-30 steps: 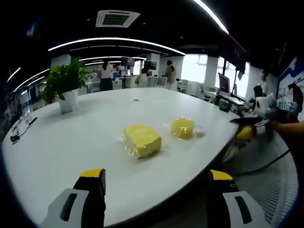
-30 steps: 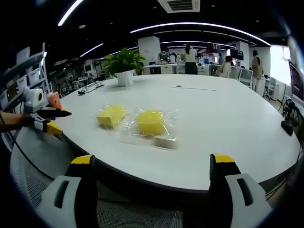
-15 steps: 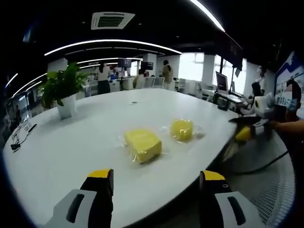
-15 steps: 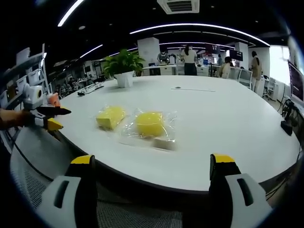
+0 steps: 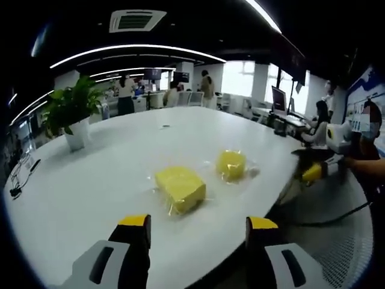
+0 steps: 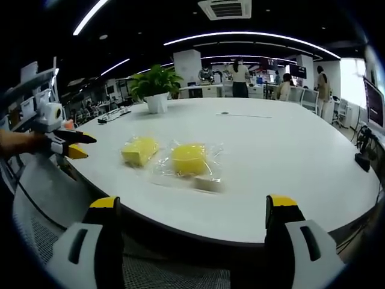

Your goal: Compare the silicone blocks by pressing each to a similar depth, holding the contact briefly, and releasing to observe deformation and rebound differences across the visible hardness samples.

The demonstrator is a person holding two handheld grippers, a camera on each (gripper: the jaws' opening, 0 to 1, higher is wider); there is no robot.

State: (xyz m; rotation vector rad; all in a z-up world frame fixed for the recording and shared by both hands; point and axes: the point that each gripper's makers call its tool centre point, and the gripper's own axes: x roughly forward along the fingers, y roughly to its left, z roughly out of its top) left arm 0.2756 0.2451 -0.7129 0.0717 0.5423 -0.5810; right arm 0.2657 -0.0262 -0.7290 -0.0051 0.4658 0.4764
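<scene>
Left gripper (image 5: 196, 232) held with jaws apart, gripping nothing; yellow block (image 5: 180, 188) just ahead on white table (image 5: 90, 180), rounder yellow block (image 5: 231, 164) farther ahead to its right. Right gripper (image 6: 191, 214) likewise spread wide and free, both wrapped blocks lying well ahead of it.
</scene>
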